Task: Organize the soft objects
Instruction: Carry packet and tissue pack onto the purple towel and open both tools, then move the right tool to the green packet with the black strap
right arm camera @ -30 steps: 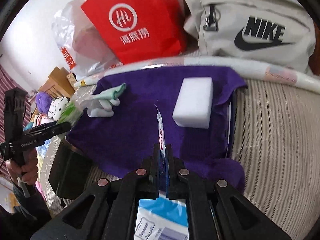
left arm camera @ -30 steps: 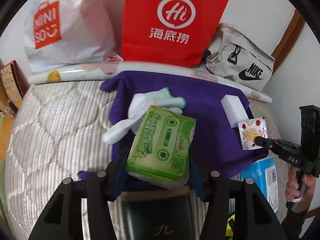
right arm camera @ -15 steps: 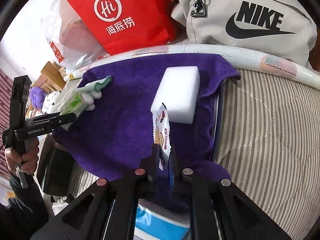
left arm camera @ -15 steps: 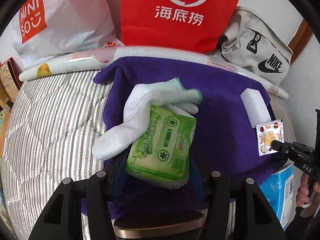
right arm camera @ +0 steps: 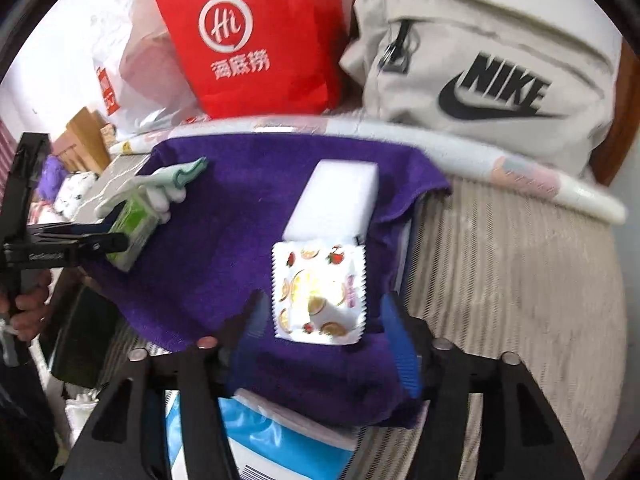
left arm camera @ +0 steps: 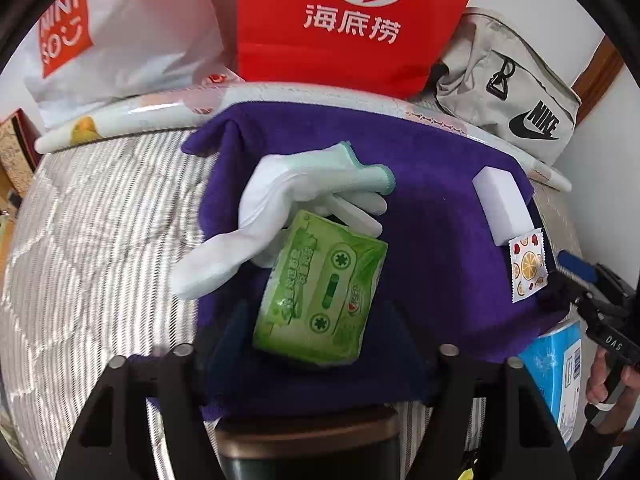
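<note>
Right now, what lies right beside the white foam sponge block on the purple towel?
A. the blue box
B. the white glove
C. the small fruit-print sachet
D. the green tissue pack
C: the small fruit-print sachet lies against the near end of the white foam sponge block on the purple towel, between the open right tool fingers.

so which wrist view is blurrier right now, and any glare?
Right wrist: motion-smeared, the Nike bag lettering and fruit-print sachet soft. Left wrist: sharper, the green tissue pack print legible, mild sheen on its wrapper; strong fisheye bending at both rims.
</note>
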A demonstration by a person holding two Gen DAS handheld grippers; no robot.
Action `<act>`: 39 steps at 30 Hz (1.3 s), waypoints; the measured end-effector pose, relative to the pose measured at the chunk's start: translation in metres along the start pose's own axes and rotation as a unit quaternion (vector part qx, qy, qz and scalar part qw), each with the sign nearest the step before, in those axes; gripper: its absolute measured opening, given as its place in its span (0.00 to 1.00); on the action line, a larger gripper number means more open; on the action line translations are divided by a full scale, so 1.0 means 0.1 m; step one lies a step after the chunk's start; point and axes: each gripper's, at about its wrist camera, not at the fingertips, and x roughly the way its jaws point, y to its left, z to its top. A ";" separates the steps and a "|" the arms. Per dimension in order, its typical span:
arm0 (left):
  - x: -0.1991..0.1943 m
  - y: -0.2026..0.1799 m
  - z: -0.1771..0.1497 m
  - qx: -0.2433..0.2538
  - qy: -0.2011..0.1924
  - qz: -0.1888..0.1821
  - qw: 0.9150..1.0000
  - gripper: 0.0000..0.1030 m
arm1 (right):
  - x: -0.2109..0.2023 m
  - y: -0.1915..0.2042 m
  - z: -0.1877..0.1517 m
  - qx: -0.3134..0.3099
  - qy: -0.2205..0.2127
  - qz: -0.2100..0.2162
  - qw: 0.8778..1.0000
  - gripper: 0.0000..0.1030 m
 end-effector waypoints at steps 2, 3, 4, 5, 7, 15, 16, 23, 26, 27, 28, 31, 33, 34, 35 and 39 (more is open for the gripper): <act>-0.08 0.03 -0.03 -0.004 -0.006 0.003 1.000 0.68 | -0.06 0.01 0.01 0.001 -0.009 -0.011 1.000 0.61; -0.11 0.04 -0.05 -0.007 -0.008 0.001 1.000 0.68 | -0.10 0.02 0.02 0.003 -0.011 -0.013 1.000 0.61; -0.15 0.07 -0.06 -0.009 -0.010 -0.002 1.000 0.68 | -0.13 0.03 0.02 0.006 -0.013 -0.013 1.000 0.61; -0.20 0.09 -0.08 -0.012 -0.013 -0.004 1.000 0.68 | -0.16 0.03 0.02 0.009 -0.015 -0.014 1.000 0.61; -0.27 0.12 -0.11 -0.016 -0.018 0.000 1.000 0.68 | -0.26 0.07 0.00 0.016 -0.024 -0.022 0.999 0.61; -0.69 0.08 -0.40 -0.014 -0.072 -0.002 0.997 0.68 | -0.76 0.29 -0.26 0.034 -0.066 -0.039 0.996 0.61; -0.75 0.06 -0.45 -0.011 -0.079 -0.004 0.997 0.68 | -0.80 0.32 -0.29 0.035 -0.070 -0.038 0.996 0.61; -1.11 -0.05 -0.82 0.005 -0.104 -0.011 0.995 0.68 | -1.22 0.55 -0.62 0.041 -0.098 -0.044 0.993 0.61; -1.23 -0.07 -0.98 0.008 -0.108 -0.015 0.994 0.68 | -1.39 0.66 -0.81 0.040 -0.107 -0.046 0.992 0.61; -1.25 -0.07 -1.03 0.009 -0.106 -0.014 0.994 0.68 | -1.44 0.69 -0.87 0.039 -0.109 -0.047 0.992 0.61; -1.27 -0.09 -1.08 0.009 -0.104 -0.014 0.994 0.68 | -1.48 0.72 -0.93 0.040 -0.110 -0.047 0.992 0.61; -1.33 -0.10 -1.26 0.014 -0.101 -0.013 0.995 0.68 | -1.58 0.79 -1.10 0.039 -0.115 -0.042 0.992 0.61; -1.35 -0.10 -1.36 0.019 -0.099 -0.012 0.995 0.68 | -1.65 0.86 -1.21 0.037 -0.117 -0.043 0.991 0.61; -1.36 -0.10 -1.42 0.020 -0.098 -0.013 0.995 0.68 | -1.66 0.87 -1.25 0.036 -0.118 -0.042 0.992 0.61; -1.37 -0.10 -1.49 0.022 -0.097 -0.015 0.995 0.68 | -1.69 0.90 -1.30 0.036 -0.118 -0.042 0.992 0.61; -1.39 -0.08 -1.69 0.018 -0.094 -0.017 0.995 0.68 | -1.76 0.98 -1.49 0.035 -0.116 -0.029 0.992 0.61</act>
